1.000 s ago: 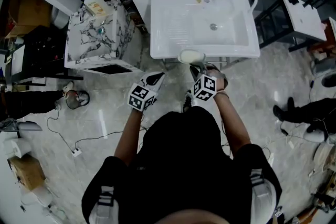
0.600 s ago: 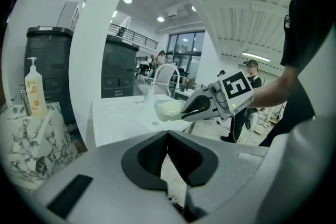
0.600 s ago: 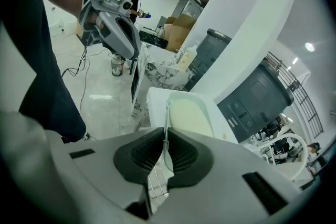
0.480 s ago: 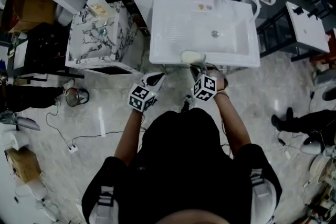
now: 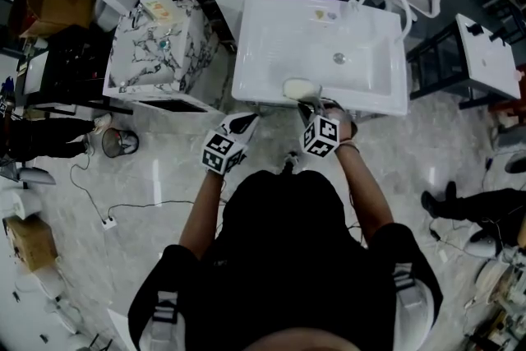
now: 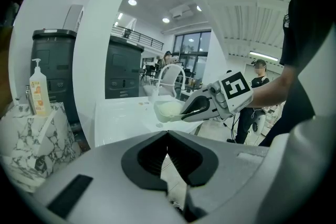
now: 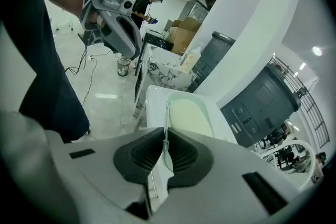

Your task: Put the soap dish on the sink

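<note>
Soap dish (image 5: 301,88), a pale, oval, plastic one, has moved a little. A moment ago it hung at the very front edge of the big white sink (image 5: 271,45). Now it is over the front rim, at the 6 o'clock side of the sink. So the job looks nearly done, I think. The dish may only need to be let go. I cannot tell if it is touching the rim yet.

The right gripper (image 5: 307,106) is closed tight on the thin near edge of the dish. The dish sticks out from its tips at 12 o'clock. The left gripper (image 5: 244,123) waits at 9 o'clock from the right one, pressed closed with nothing in it.
</note>
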`<state>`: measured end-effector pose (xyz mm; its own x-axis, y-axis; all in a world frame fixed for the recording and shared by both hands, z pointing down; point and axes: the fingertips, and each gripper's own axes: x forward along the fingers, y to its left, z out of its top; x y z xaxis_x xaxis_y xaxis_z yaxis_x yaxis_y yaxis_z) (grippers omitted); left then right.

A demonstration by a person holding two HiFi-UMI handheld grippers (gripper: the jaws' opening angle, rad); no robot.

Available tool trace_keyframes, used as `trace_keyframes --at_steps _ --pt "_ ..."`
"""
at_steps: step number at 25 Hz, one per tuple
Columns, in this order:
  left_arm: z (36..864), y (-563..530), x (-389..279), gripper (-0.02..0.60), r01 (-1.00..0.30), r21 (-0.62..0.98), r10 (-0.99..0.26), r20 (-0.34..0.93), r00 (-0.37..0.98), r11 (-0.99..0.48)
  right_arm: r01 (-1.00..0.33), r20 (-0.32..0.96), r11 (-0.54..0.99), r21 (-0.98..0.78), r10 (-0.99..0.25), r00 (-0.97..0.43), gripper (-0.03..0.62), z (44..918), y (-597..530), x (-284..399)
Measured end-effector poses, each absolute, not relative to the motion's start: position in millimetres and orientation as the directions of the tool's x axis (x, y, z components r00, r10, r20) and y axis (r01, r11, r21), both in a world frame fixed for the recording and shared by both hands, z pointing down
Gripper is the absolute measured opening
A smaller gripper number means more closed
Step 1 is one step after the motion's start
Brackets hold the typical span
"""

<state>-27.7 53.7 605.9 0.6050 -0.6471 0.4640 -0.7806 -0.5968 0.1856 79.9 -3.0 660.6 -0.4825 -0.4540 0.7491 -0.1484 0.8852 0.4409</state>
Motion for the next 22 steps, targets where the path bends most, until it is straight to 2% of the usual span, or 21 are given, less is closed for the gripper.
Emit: trace_keyframes --at_steps 22 --pt "616.4 31.5 1.6 0.0 -0.794 0.196 -0.658 0.466 0.592 -0.575 -0.101 0.754 0.894 0.437 -0.425 -0.501 0.015 668.8 -28.7 100.2"
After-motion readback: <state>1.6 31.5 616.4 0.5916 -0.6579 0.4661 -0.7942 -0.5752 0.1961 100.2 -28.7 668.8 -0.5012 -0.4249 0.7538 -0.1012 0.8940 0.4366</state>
